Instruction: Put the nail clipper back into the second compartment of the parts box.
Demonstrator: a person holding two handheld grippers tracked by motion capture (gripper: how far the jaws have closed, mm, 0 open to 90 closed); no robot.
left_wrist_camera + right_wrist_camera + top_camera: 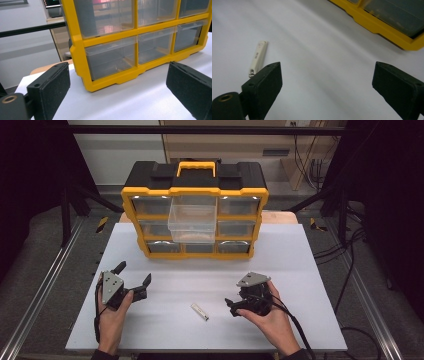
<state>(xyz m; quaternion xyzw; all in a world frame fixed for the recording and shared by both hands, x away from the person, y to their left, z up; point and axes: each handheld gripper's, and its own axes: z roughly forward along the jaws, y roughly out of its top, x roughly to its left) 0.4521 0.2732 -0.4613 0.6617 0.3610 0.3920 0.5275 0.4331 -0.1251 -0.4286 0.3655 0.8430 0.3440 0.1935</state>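
Note:
A yellow and black drawer cabinet point(194, 215) stands at the back of the white table top point(300, 270), with its clear middle drawer point(192, 222) pulled out. A small cream-white flat stick with a metal end point(199, 312) lies near the front, between my hands. My left gripper point(134, 274) is open at the front left, facing the cabinet's lower left corner point(82, 57); in its own view the left gripper point(117, 82) holds nothing. My right gripper point(232, 306) is open just right of the stick. The stick point(258, 57) lies beyond the right gripper's point(327, 80) left jaw.
The cabinet's other clear drawers point(110, 57) are closed, and its yellow frame point(387, 27) shows at the upper right of the right gripper view. Metal rails point(45, 290) run along both sides of the table. Cables point(345, 250) lie on the floor at the right.

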